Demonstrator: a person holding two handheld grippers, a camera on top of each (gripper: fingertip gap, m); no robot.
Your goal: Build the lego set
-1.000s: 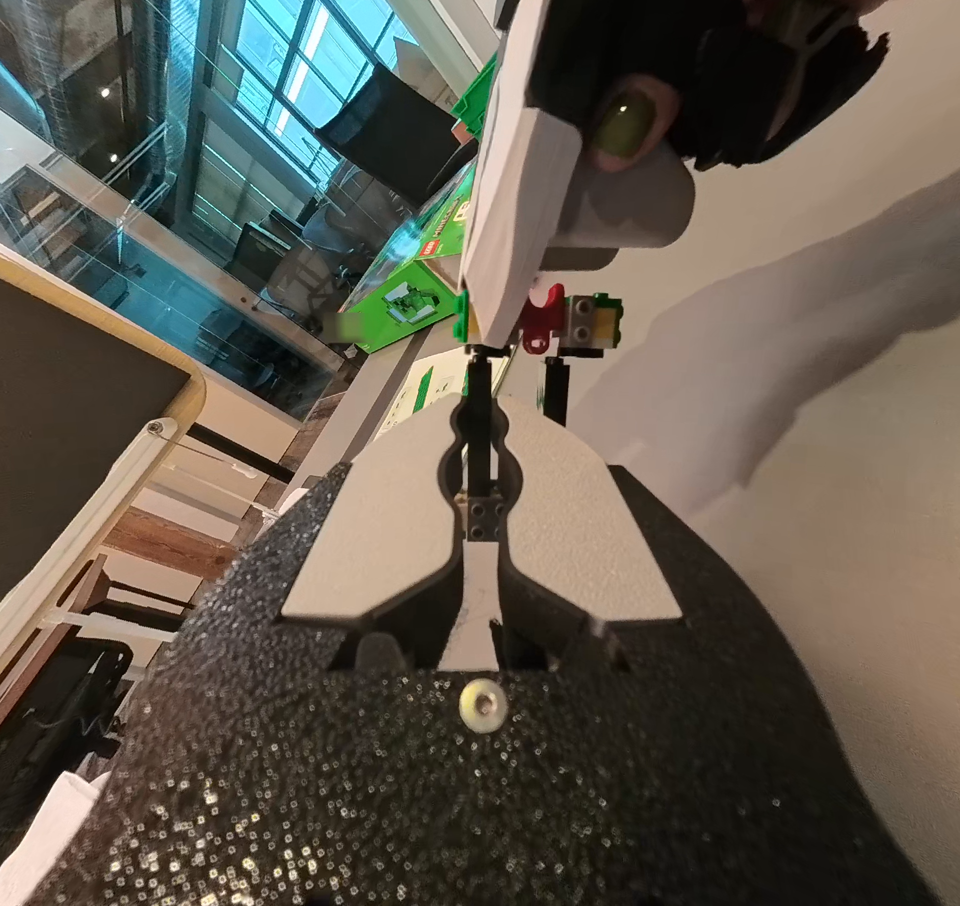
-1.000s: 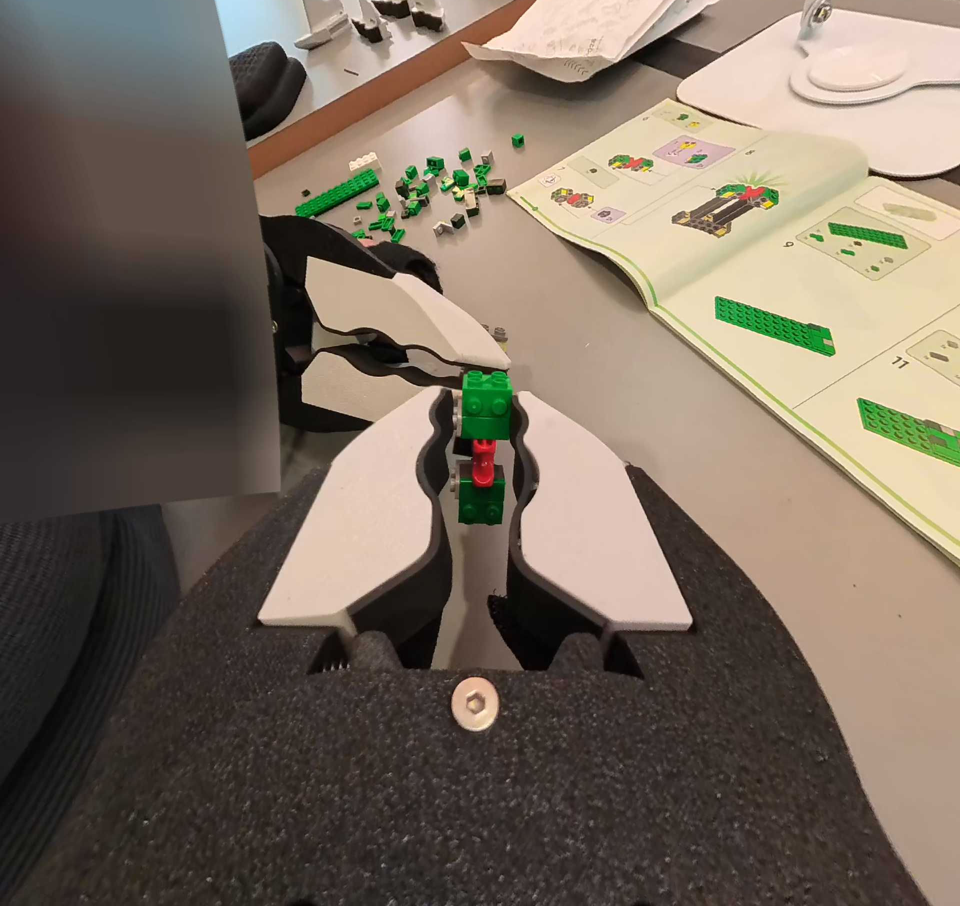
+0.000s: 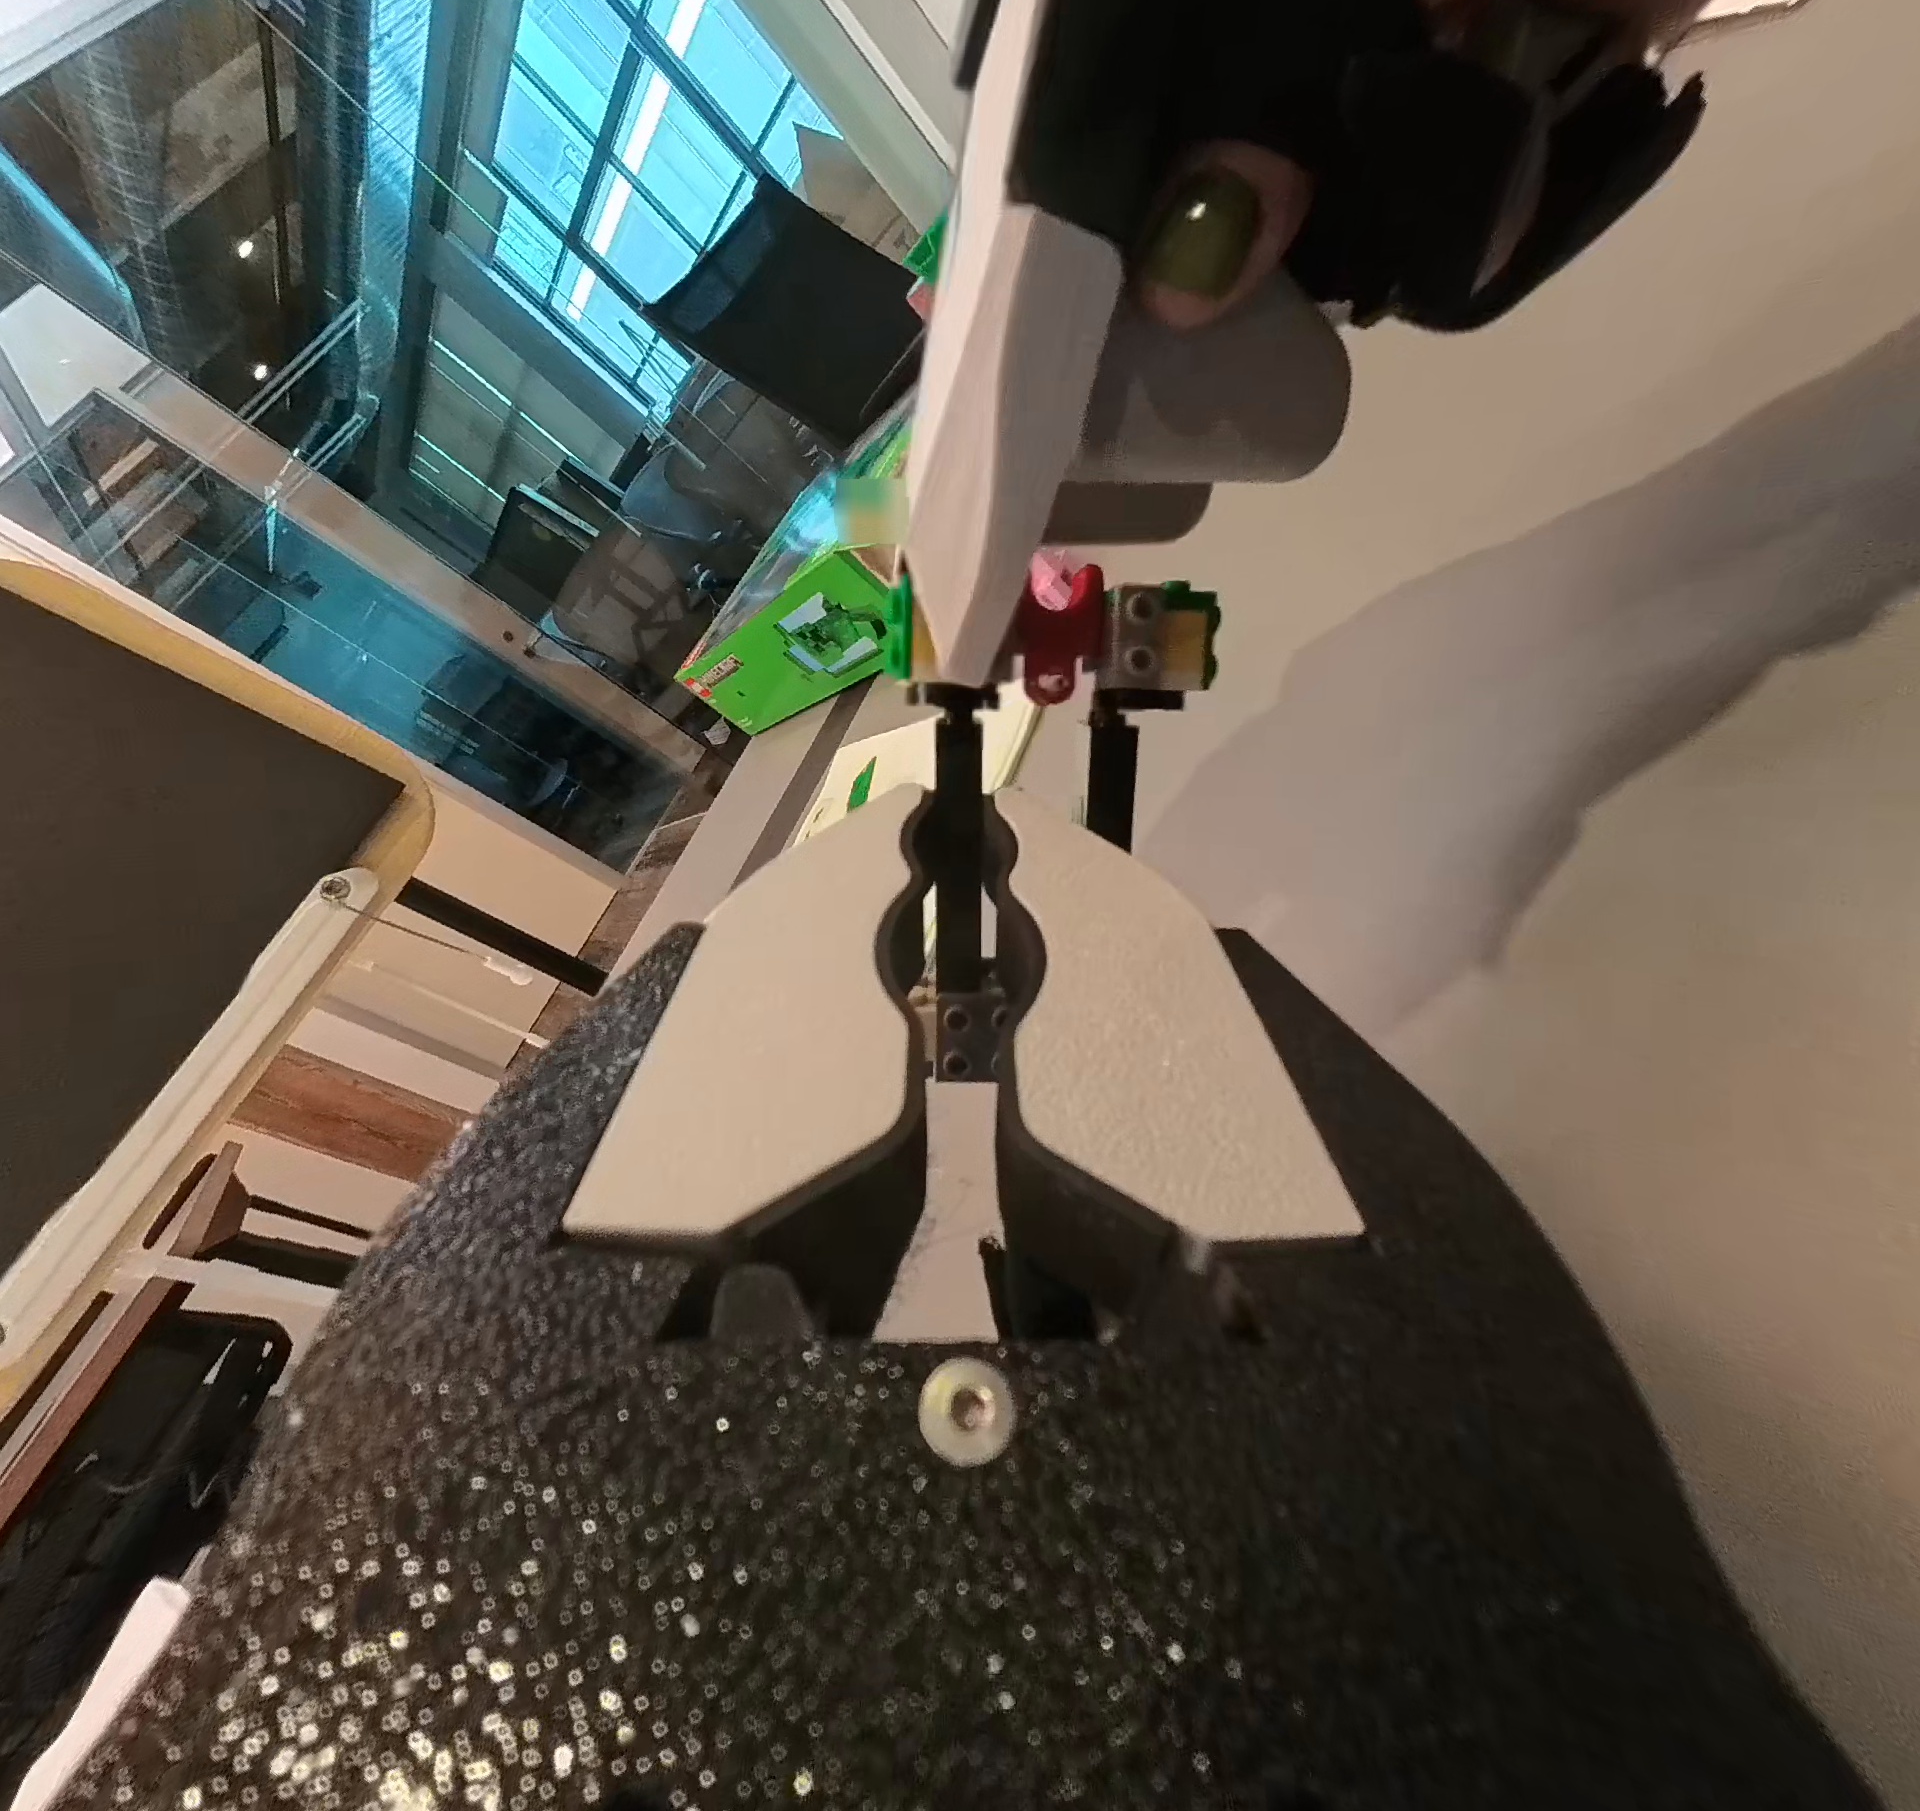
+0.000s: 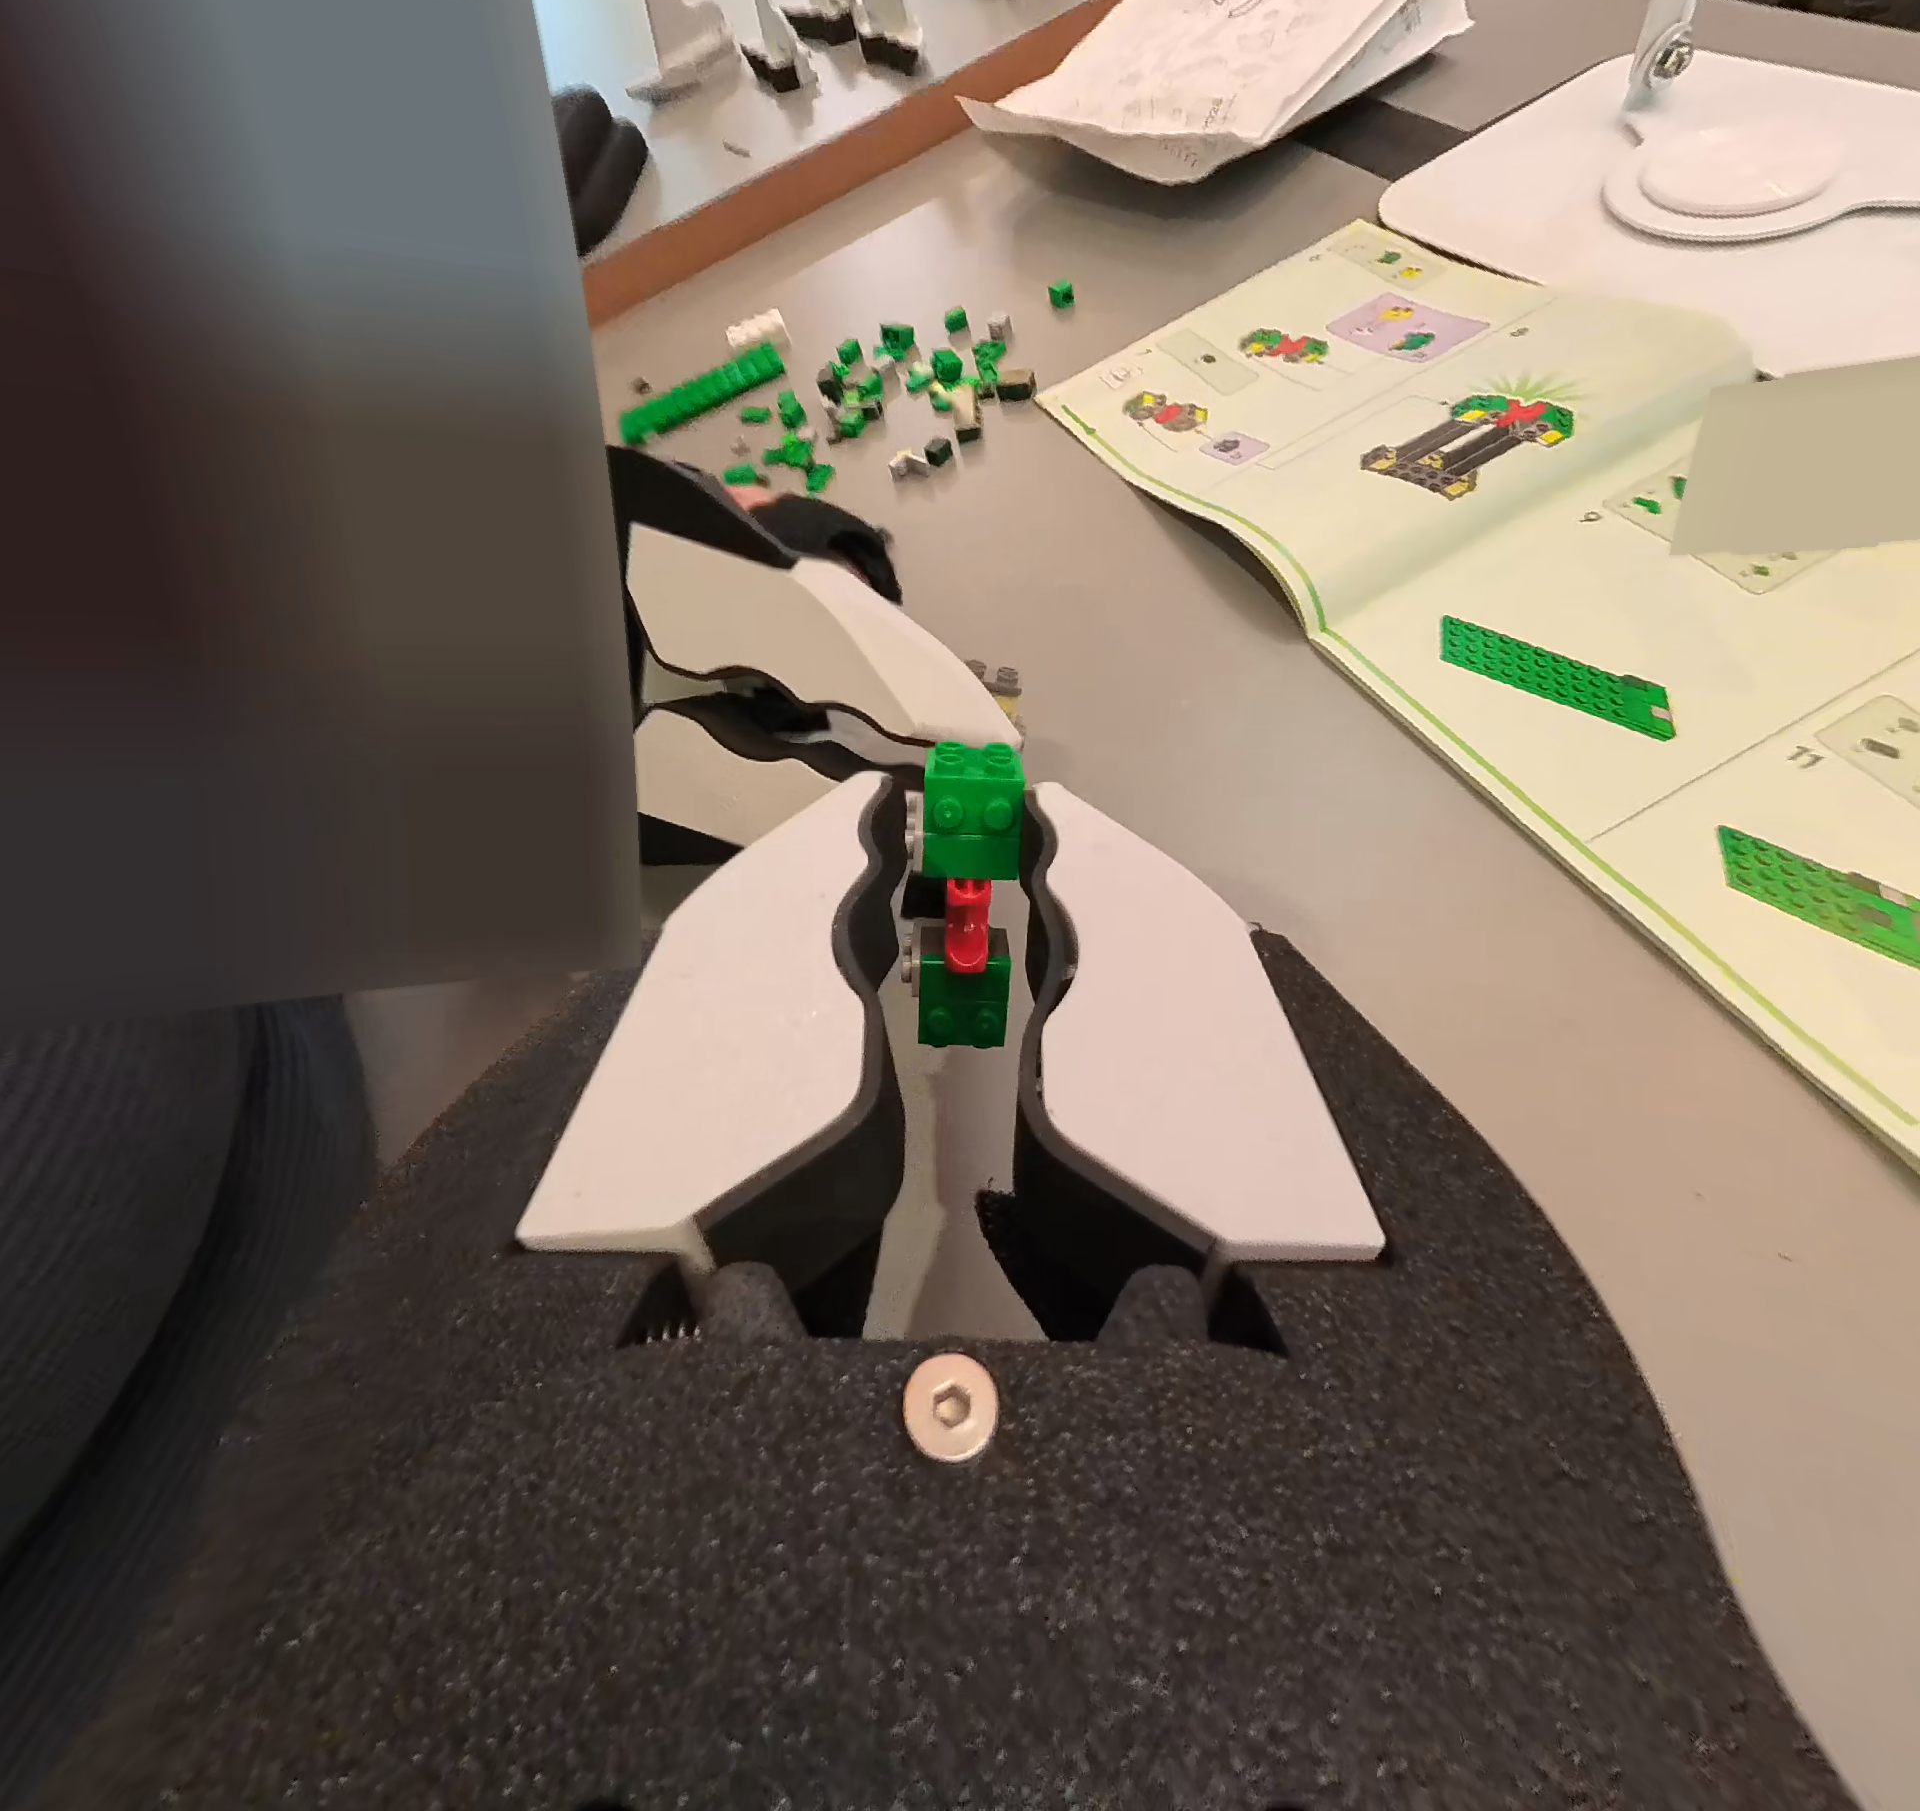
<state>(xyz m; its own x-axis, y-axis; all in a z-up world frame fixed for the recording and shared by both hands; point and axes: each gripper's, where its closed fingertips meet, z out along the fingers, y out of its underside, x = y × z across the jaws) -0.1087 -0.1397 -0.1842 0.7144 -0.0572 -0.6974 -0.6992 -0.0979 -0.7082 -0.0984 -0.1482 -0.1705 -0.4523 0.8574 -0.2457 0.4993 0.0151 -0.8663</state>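
Both grippers hold one small lego build. My left gripper [image 3: 961,816] is shut on its black post and grey base brick [image 3: 971,1034]. The build's far end, with a red piece [image 3: 1060,639] and a grey, yellow and green block [image 3: 1158,639], sits under the right gripper's fingers [image 3: 987,390]. In the right wrist view my right gripper [image 4: 961,800] is shut on the green top bricks [image 4: 974,811] and red piece [image 4: 968,925]. The left gripper's fingers [image 4: 831,660] reach in from the left, just behind the build.
A pile of loose green, white and dark bricks [image 4: 852,390] lies on the grey table. An open instruction booklet [image 4: 1455,556] lies to the right, a white lamp base [image 4: 1714,172] behind it. Crumpled paper [image 4: 1226,47] and spare gripper fingers [image 4: 790,26] lie at the back. A green box [image 3: 800,639] stands beyond. Only a small space, under 4 cm, lies between the two pairs of fingers.
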